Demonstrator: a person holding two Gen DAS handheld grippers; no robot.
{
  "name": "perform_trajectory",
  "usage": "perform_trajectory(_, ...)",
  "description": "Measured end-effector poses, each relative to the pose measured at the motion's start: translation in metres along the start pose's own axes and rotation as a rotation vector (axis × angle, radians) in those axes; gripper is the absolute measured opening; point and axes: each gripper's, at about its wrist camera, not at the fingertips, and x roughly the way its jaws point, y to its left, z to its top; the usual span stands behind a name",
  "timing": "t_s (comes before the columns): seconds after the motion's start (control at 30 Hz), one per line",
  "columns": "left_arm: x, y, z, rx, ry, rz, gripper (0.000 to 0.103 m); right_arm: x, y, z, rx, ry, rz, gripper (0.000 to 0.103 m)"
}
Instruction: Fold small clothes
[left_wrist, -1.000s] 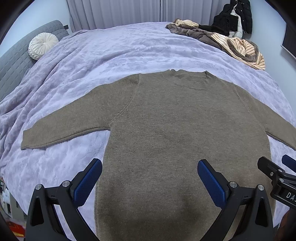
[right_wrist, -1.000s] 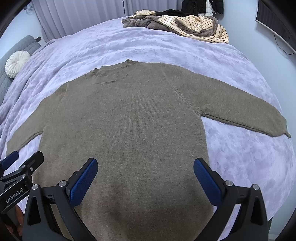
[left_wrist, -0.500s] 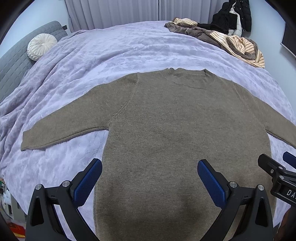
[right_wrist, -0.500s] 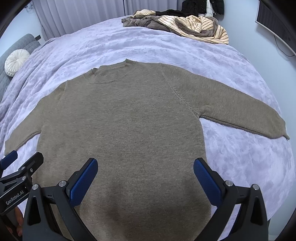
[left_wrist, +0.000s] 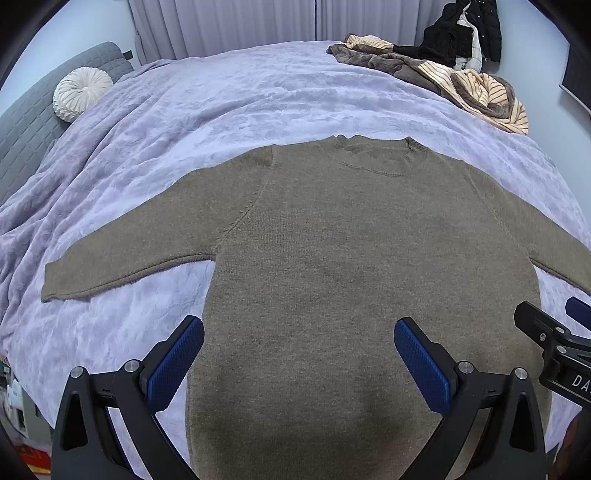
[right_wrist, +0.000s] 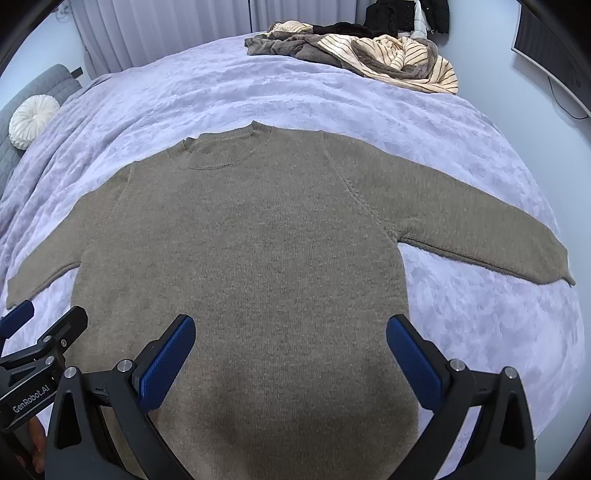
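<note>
An olive-brown knit sweater (left_wrist: 332, 258) lies flat and face up on the lilac bedspread, collar away from me, both sleeves spread out sideways; it also shows in the right wrist view (right_wrist: 258, 251). My left gripper (left_wrist: 299, 354) is open and empty, hovering over the sweater's lower body near its left side. My right gripper (right_wrist: 291, 350) is open and empty over the lower body toward its right side. Each gripper appears at the edge of the other's view. The sweater's hem is hidden below the frames.
A heap of striped and brown clothes (left_wrist: 461, 85) lies at the bed's far right corner, also in the right wrist view (right_wrist: 369, 59). A round white cushion (left_wrist: 81, 92) rests by the grey headboard (left_wrist: 26, 129) at left. Curtains (left_wrist: 240, 22) hang behind the bed (left_wrist: 258, 96).
Both grippers have drifted very slightly; the sweater sits a touch lower in the views. Nothing was taken hold of or let go.
</note>
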Motion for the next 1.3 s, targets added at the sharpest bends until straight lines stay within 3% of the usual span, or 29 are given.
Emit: perform_trajectory(1.3,0.0085,0.001,-0.0015,-0.001,0.022,-0.012,0.103,0.0087,0.0025,-0.0015,-0.003,0.007,-0.004,0.103)
